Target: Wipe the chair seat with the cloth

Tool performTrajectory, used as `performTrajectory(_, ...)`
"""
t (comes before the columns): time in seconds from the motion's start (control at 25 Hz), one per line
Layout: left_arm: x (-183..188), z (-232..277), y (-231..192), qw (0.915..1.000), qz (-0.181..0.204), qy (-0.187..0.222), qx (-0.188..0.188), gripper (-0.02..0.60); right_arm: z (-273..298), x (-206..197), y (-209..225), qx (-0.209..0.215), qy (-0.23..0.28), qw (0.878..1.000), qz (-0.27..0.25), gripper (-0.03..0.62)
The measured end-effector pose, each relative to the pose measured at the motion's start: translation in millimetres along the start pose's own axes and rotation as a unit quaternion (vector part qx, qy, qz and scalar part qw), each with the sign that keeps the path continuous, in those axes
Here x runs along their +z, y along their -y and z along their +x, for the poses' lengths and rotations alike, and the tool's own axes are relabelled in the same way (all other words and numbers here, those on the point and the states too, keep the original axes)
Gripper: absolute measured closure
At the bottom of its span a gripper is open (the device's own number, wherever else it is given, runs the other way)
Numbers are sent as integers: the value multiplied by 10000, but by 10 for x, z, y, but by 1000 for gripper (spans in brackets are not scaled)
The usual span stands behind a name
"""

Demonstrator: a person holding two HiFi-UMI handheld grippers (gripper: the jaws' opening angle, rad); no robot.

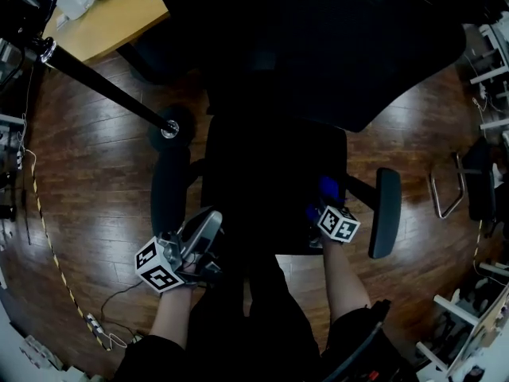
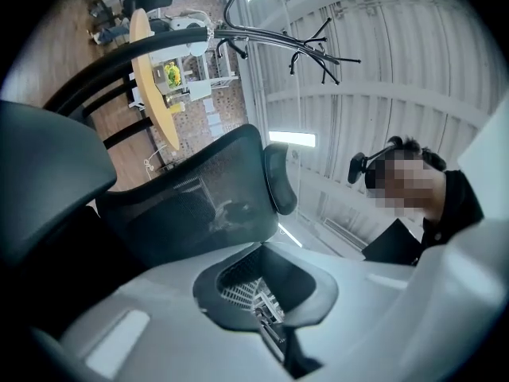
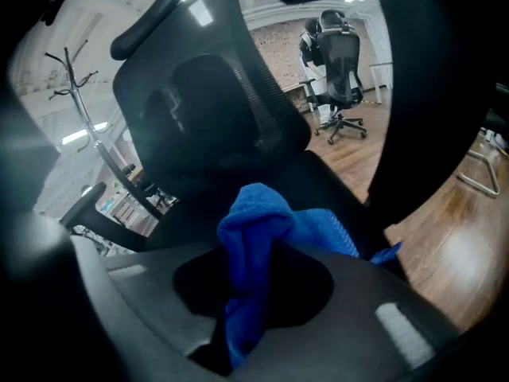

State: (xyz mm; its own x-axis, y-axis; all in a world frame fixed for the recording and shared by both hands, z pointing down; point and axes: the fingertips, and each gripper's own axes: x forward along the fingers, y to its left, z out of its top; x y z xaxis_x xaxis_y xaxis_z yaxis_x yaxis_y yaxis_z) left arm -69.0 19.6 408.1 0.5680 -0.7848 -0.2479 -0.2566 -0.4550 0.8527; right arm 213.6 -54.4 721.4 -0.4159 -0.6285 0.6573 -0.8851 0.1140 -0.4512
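The black office chair's seat (image 1: 270,189) lies straight below me, between its two armrests (image 1: 169,189) (image 1: 387,212). My right gripper (image 1: 326,205) is over the seat's right side, shut on a bunched blue cloth (image 1: 328,191). In the right gripper view the cloth (image 3: 262,221) hangs out of the closed jaws of that gripper (image 3: 246,293), in front of the chair back (image 3: 207,94). My left gripper (image 1: 199,233) is held off the seat's front left corner. It (image 2: 266,297) tilts up toward the mesh backrest (image 2: 191,205), jaws shut and holding nothing.
A coat stand's pole (image 1: 103,86) and round base (image 1: 169,130) stand just left of the chair. A wooden table (image 1: 111,14) is at the far left and a cable (image 1: 48,245) runs over the wood floor. A metal frame (image 1: 449,185) stands at the right. Another chair (image 3: 338,62) is farther off.
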Motion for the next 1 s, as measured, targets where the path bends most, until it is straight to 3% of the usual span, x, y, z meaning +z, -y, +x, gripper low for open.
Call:
performTrajectory(0.24, 203, -247, 22, 9991, 154, 358, 173, 581, 396, -525, -1422, 1036, -366, 9934, -322, 534)
performTrajectory(0.4, 366, -499, 9, 9974, 200, 606, 346, 581, 648, -840, -2433, 1774, -758, 9790, -663, 534)
performTrajectory(0.56, 461, -710, 36, 9959, 263, 727, 474, 581, 850, -1301, -3101, 2042, -1398, 9618, -1172, 534)
performTrajectory(0.72, 509, -894, 23, 9943, 275, 855, 577, 581, 877, -1607, -3233, 1987, -1448, 9491, -1970, 534)
performTrajectory(1.0, 411, -790, -38, 9967, 193, 623, 492, 581, 853, -1541, -3018, 1956, -1234, 9517, -2021, 534)
